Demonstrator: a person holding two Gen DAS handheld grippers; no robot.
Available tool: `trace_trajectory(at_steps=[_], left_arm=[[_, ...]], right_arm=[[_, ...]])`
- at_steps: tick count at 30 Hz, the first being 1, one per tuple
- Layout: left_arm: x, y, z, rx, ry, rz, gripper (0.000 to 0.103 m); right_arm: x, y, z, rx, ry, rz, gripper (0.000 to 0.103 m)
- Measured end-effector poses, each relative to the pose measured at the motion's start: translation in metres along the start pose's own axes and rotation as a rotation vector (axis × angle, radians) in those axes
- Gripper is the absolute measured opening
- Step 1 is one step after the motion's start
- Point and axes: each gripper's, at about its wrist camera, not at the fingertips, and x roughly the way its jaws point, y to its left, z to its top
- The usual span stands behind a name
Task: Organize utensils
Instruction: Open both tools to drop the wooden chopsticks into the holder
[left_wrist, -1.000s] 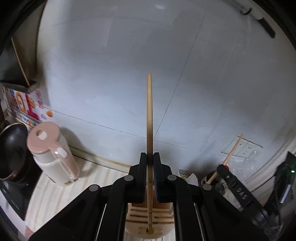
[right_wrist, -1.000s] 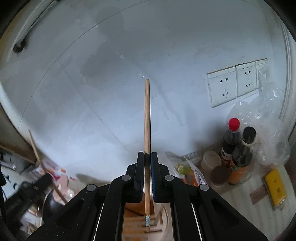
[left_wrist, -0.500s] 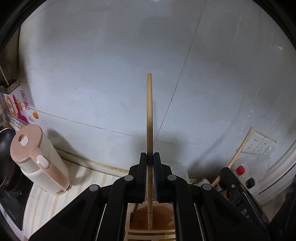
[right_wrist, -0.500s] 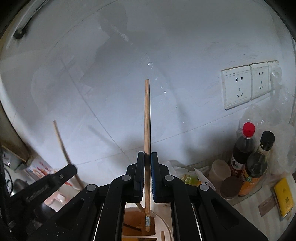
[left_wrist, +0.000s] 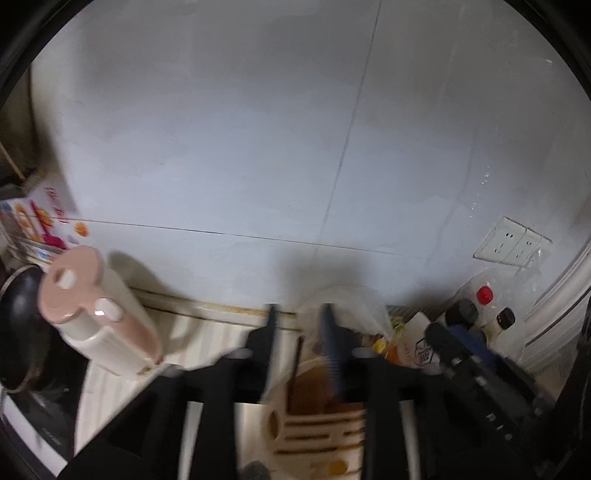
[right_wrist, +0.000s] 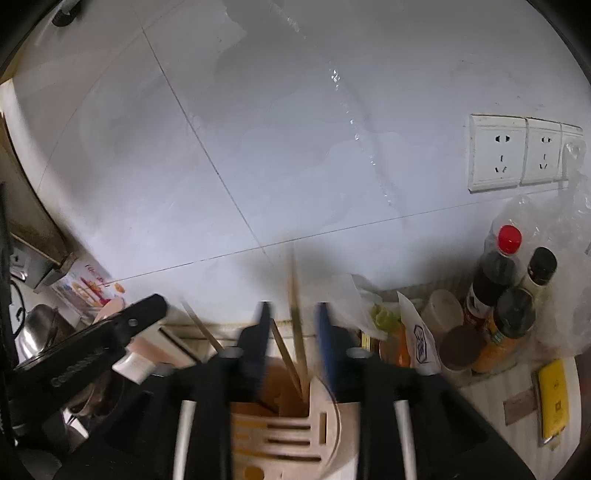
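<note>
Two thin wooden chopsticks (right_wrist: 295, 332) stand in the beige slotted plastic utensil holder (right_wrist: 325, 424), leaning slightly, long axes near upright, tips toward the white tiled wall (right_wrist: 258, 147). They rise directly between the spread jaws of the right gripper (right_wrist: 292, 343), which grip nothing. The left gripper (left_wrist: 298, 347) likewise hangs over the holder with jaws apart and empty; in its blurred view only one dark thin stick shows in the holder. Both grippers sit just above the holder, the right one nearer the sticks. Counted: two grippers, two chopsticks, one holder, one pink-lidded cream kettle (left_wrist: 96, 317), three dark sauce bottles (right_wrist: 509, 295), one yellow flat packet (right_wrist: 552, 398). My judgement: both chopsticks are delivered, and the grippers need only lift straight clear.
</note>
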Motion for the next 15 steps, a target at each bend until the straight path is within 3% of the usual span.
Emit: trace_trajectory(at_steps=[1,2,4,8,15], left_arm=[[-0.005,0.003,-0.001,0.0,-0.001,0.014,0.068],[-0.013,0.006,-0.004,-0.005,-0.01,0.026,0.079],[-0.024,0.014,-0.01,-0.01,-0.02,0.04,0.079],[-0.037,0.024,-0.031,-0.016,0.009,0.066,0.103],[-0.033,0.032,-0.085,-0.01,0.085,0.095,0.103]], right_arm=[[-0.006,0.001,-0.001,-0.004,0.0,-0.004,0.044],[-0.013,0.001,-0.002,-0.007,-0.001,-0.012,0.045],[-0.028,0.0,-0.005,-0.008,-0.001,-0.033,0.05],[-0.054,-0.007,-0.015,0.013,0.004,-0.099,0.064],[-0.079,-0.036,-0.061,0.087,0.059,-0.175,0.077]])
